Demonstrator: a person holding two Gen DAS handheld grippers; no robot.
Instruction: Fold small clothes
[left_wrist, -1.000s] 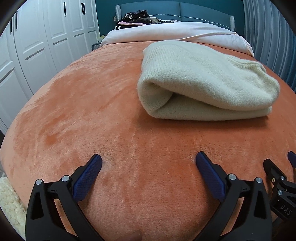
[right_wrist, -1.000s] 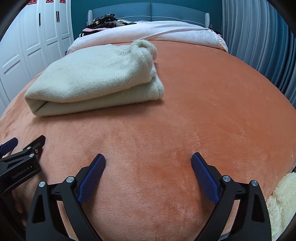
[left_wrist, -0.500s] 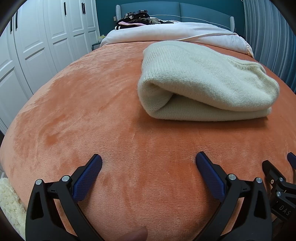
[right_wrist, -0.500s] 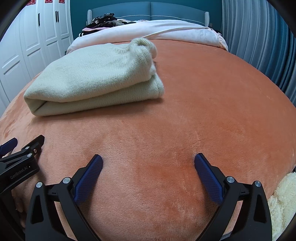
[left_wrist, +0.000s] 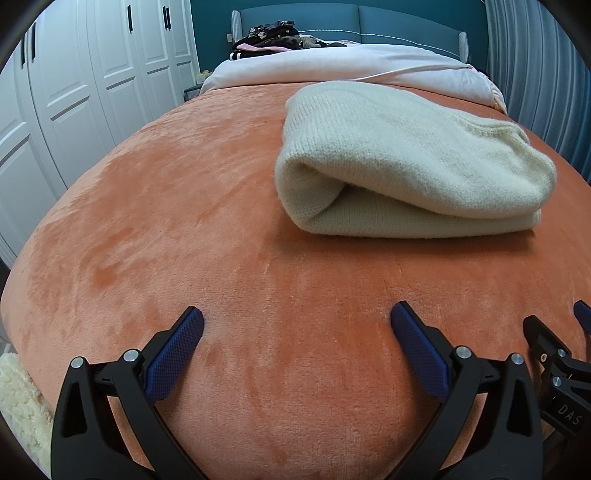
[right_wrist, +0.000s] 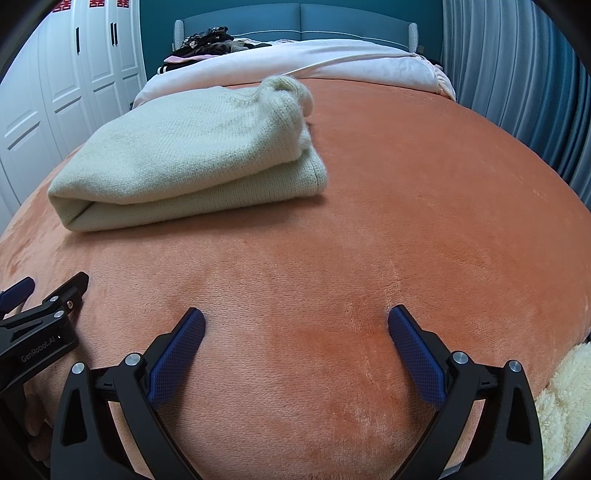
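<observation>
I hold my left claw (left_wrist: 297, 323) and right claw (right_wrist: 295, 323) released and empty, low over the orange blanket (left_wrist: 184, 221), since the cream sweater (left_wrist: 406, 166) lies folded ahead, apart from both.

Black claw (left_wrist: 295, 325) frames — blue textured pads (right_wrist: 415, 350), silver screws.

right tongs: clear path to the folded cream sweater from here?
Probably yes. The right tongs are open and empty, low over the orange blanket, and only bare blanket lies between them and the cream sweater, which sits ahead and to their left. The left tongs are off to the side.
</observation>
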